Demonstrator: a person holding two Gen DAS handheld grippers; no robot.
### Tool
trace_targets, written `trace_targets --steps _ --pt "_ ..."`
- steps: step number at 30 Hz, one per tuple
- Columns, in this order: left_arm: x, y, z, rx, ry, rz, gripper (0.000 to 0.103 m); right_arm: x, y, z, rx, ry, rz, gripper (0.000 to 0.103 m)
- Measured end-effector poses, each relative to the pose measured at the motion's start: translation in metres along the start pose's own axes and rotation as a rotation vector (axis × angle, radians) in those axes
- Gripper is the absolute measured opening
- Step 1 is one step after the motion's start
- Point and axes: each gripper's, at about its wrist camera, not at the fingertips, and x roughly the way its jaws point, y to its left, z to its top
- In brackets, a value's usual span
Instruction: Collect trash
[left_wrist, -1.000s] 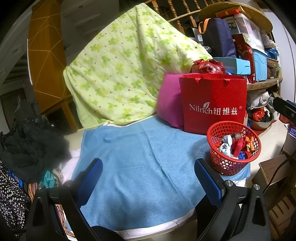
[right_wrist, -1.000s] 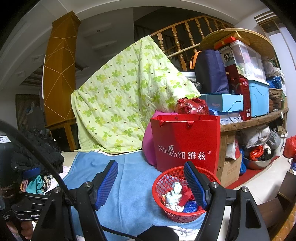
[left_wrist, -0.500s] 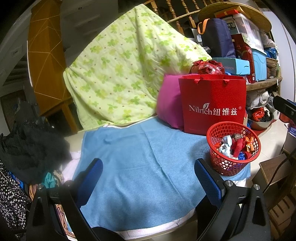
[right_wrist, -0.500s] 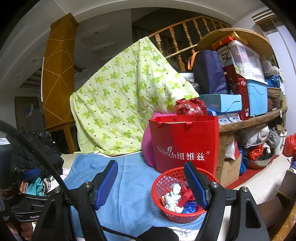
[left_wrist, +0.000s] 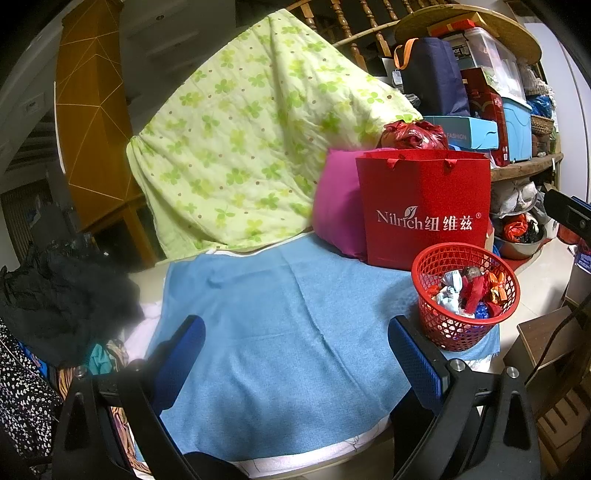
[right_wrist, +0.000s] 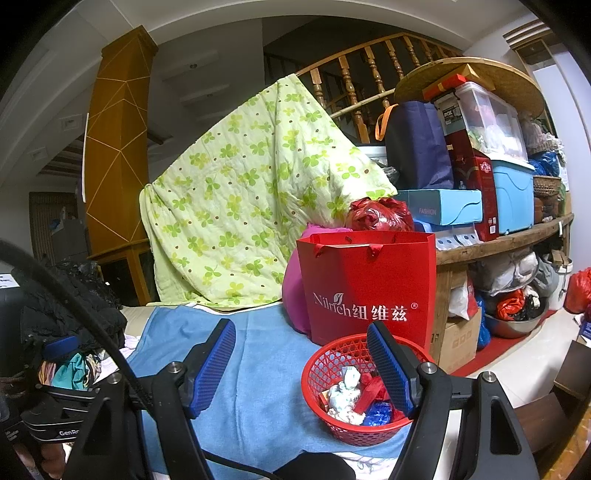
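A red mesh basket (left_wrist: 436, 325) (right_wrist: 321, 373) stands at the right end of the table's blue cloth (left_wrist: 280, 325) (right_wrist: 243, 391). Crumpled wrappers (left_wrist: 466, 291) (right_wrist: 351, 395) in white, red, blue and orange fill it. My left gripper (left_wrist: 295, 332) is open over the bare cloth, left of the basket, nothing between its blue pads. My right gripper (right_wrist: 301, 343) is open too, with its right finger (right_wrist: 388, 365) in front of the basket's rim. The left gripper's black body (right_wrist: 48, 421) shows at the lower left of the right wrist view.
A red paper bag (left_wrist: 424, 206) (right_wrist: 369, 288) and a magenta cushion (left_wrist: 336, 206) stand behind the basket. A green clover quilt (left_wrist: 243, 147) hangs at the back. Dark clothes (left_wrist: 55, 295) pile at the left. Stacked boxes fill a shelf (right_wrist: 502, 240) at the right.
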Motion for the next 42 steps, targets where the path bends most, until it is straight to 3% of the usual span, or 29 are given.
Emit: trace_targets --steps 42 --pt "-0.0010 -0.0039 -0.0005 0.010 0.002 -0.005 0.099 -0.0027 -0.0016 0.0003 0.008 0.002 -0.008 0.077"
